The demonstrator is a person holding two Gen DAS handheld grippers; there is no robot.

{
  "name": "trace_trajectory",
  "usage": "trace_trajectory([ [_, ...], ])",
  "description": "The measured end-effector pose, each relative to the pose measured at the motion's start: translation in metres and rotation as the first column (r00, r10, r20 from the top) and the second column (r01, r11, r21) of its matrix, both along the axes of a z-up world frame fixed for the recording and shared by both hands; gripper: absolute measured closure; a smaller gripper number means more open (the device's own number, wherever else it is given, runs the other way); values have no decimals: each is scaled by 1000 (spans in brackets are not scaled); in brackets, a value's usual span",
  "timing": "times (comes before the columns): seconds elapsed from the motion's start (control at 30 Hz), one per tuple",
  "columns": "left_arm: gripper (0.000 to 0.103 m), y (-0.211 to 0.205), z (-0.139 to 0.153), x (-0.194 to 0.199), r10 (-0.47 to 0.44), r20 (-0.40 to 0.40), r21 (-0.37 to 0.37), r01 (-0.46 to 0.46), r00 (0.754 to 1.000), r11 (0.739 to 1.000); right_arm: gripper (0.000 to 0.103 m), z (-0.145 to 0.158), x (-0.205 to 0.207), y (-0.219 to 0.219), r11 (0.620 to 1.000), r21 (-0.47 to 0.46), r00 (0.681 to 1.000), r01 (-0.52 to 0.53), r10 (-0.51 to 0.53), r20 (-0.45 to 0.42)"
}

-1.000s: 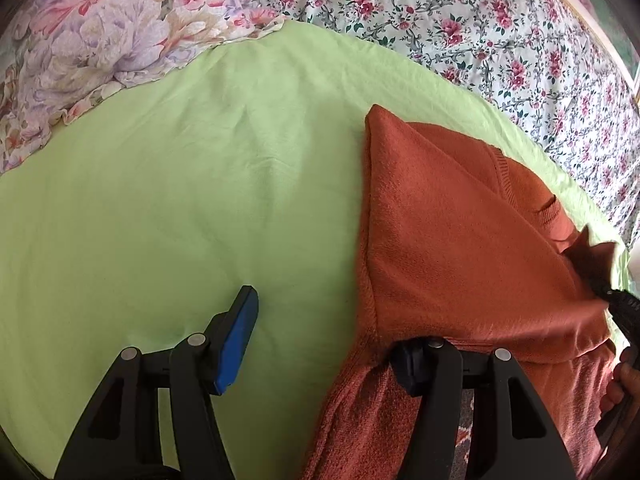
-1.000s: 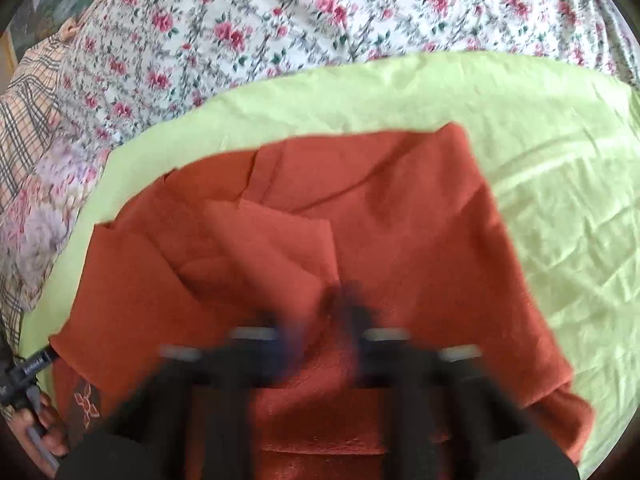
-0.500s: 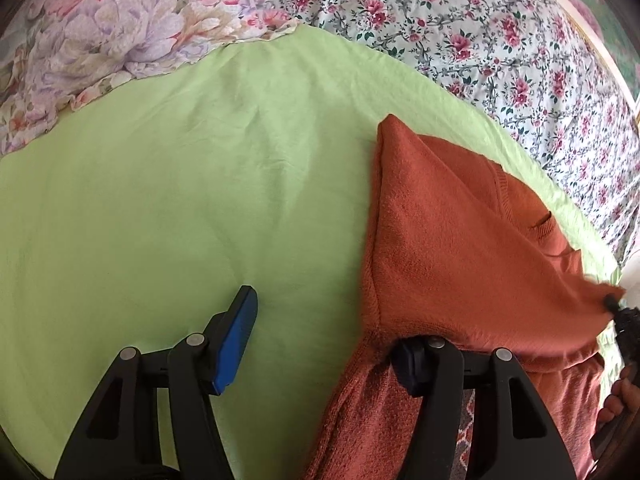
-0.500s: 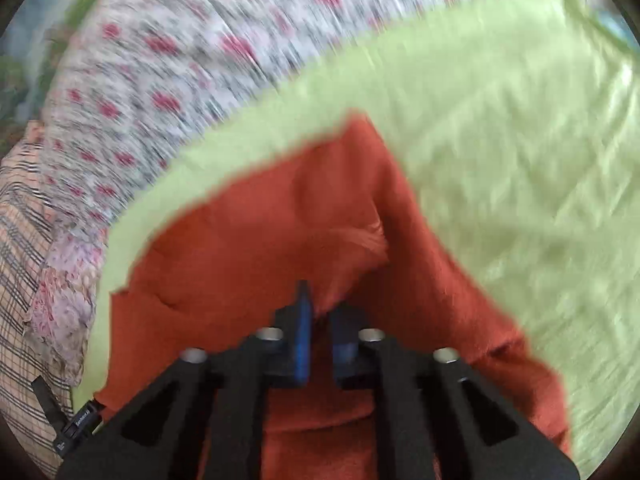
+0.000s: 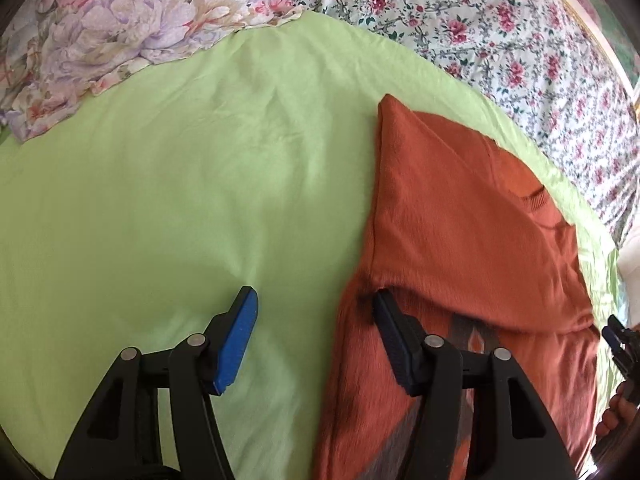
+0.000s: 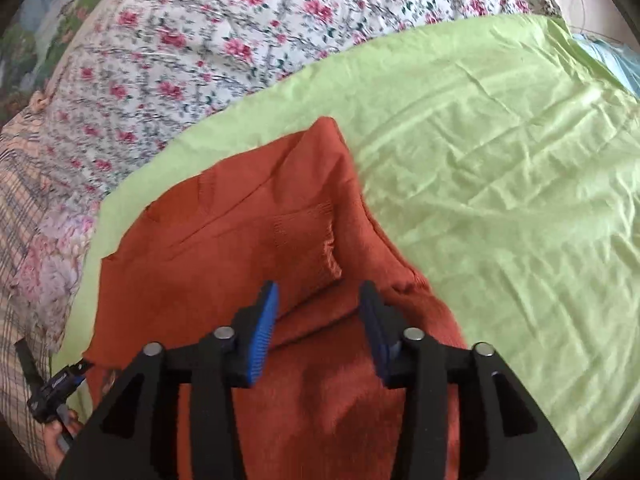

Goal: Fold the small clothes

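Observation:
A rust-orange knit garment [image 5: 460, 216] lies partly folded on a light green sheet [image 5: 180, 200]. My left gripper [image 5: 316, 332] is open at the garment's left edge, its right finger [image 5: 390, 332] over the cloth, its left finger over the sheet. In the right wrist view the garment [image 6: 248, 248] lies folded over on the green sheet [image 6: 500, 184], and my right gripper [image 6: 318, 312] is open just above a fold, holding nothing. The right gripper also shows at the far right of the left wrist view [image 5: 618, 344].
A floral bedspread [image 5: 500, 28] lies beyond the sheet, with a pastel flowered cloth [image 5: 120, 20] at the far left. A plaid cloth [image 6: 24, 240] lies at the left of the right wrist view. The left gripper [image 6: 60, 384] shows there at lower left.
My right gripper was shut on a fold of the garment and has opened and let it go. The left gripper has stayed open and barely moved.

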State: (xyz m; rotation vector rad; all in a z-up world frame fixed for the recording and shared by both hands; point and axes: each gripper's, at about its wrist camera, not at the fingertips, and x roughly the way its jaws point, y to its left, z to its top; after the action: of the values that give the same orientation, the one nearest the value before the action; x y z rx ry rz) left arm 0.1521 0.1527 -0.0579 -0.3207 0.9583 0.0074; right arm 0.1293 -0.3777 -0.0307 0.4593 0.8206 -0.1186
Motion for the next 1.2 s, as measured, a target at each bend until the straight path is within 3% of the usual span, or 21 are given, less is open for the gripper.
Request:
trace_trajectory([
  [0.3,41,7,7,-78,-118,-26,-70,116,993,991,44,10,-78,10,988,24,988,-153,152,23],
  [0.47,34,-3,-3,-127,-251,-53,-144,242,966,960,42,9,-114,4,983,41,984,-179,178,22],
  [0.6,30,-10,-6,-165,-314,-58,-148,303,948,942,37,8,-144,-5,974,39,975,-222,223,-22],
  [0.7,29,-18,-10,-187,-351,-62,-207,332,934,920,36,8,-166,-21,973,38,972,-226,228,-49],
  [0.9,30,-34,-16,-210,-408,-51,-251,384,912,889,35,-19,-192,-49,957,190,964,-219,243,-112],
  [1.03,30,-37,-20,-216,-456,-66,-270,424,888,865,35,-27,-197,-36,931,222,948,-289,311,-71],
  [1.1,32,-39,-21,-214,-464,-63,-258,435,884,863,40,-31,-194,-32,917,259,944,-305,327,-47],
  [1.13,35,-39,-21,-213,-463,-62,-253,435,884,864,54,-35,-191,-31,912,275,943,-306,330,-48],
  [1.17,53,-38,-20,-213,-459,-61,-240,433,886,869,74,-39,-188,-30,910,290,944,-298,326,-55],
  [1.2,89,-37,-20,-211,-452,-68,-227,427,889,875,87,-44,-186,-32,909,306,946,-282,317,-70],
])
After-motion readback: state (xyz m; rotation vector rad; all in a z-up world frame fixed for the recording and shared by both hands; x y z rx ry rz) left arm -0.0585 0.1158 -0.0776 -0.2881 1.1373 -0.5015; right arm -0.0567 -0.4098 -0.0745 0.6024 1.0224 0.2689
